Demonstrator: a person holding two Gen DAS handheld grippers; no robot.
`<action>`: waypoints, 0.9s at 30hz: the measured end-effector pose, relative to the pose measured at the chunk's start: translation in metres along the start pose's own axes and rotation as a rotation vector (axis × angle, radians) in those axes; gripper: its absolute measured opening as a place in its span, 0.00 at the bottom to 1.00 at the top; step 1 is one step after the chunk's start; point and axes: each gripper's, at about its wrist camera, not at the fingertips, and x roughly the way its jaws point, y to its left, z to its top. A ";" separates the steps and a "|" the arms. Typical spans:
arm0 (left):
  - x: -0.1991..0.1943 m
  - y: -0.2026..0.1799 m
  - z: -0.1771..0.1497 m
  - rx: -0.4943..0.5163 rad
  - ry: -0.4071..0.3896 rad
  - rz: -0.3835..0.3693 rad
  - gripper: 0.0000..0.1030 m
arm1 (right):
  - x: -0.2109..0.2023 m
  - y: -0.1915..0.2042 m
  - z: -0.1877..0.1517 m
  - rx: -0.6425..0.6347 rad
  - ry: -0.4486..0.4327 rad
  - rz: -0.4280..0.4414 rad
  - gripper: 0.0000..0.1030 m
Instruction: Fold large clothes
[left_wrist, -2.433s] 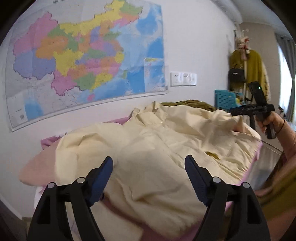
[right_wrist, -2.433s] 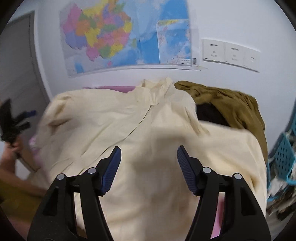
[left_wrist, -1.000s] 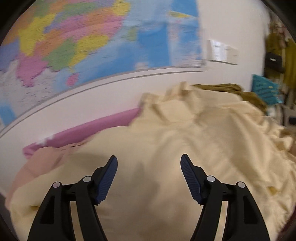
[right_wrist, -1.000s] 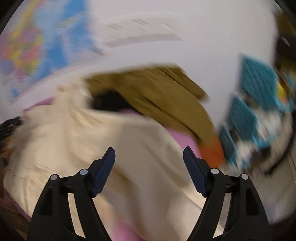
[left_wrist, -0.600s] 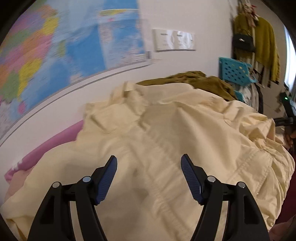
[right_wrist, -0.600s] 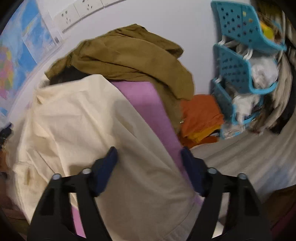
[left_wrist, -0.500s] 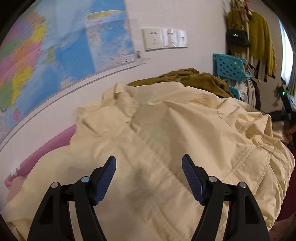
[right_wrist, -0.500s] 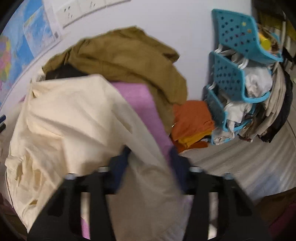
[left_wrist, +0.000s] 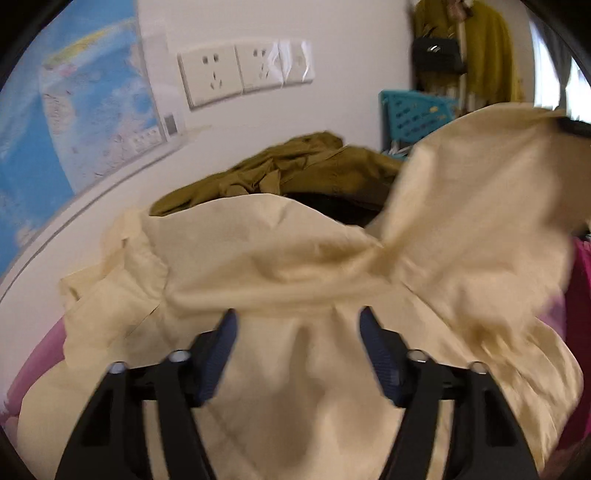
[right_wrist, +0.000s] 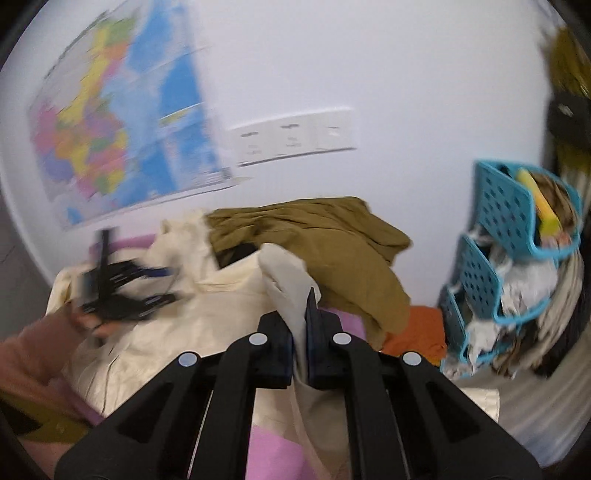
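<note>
A large cream garment (left_wrist: 295, 387) lies spread over a pink cover (right_wrist: 273, 454). My right gripper (right_wrist: 300, 325) is shut on one edge of it, and a flap of cream cloth (right_wrist: 284, 273) sticks up from between the pads. In the left wrist view that side of the garment hangs lifted (left_wrist: 480, 192). My left gripper (left_wrist: 299, 332) hovers over the garment's middle with its jaws closing. A raised fold of the cloth (left_wrist: 280, 291) lies just ahead of the tips, and the pads are not pressing on it. The right wrist view shows the left gripper (right_wrist: 122, 291) blurred in a hand.
An olive garment (right_wrist: 332, 236) is heaped behind the cream one against the wall. Teal baskets (right_wrist: 509, 240) full of laundry stand at the right, with orange cloth (right_wrist: 417, 332) beside them. A wall map (right_wrist: 110, 140) and sockets (left_wrist: 243, 70) are behind.
My right gripper has shut on the cream garment's edge and lifted it. My left gripper has swept right across the garment toward the olive heap, and its jaws have narrowed.
</note>
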 end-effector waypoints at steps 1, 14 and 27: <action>0.012 0.003 0.008 -0.027 0.014 -0.013 0.51 | -0.004 0.009 0.001 -0.026 0.006 0.018 0.06; 0.044 0.031 0.043 -0.253 0.025 -0.190 0.46 | 0.019 0.173 0.012 -0.284 0.140 0.479 0.06; -0.132 0.170 -0.064 -0.379 -0.151 -0.029 0.65 | 0.212 0.292 0.012 -0.200 0.364 0.659 0.24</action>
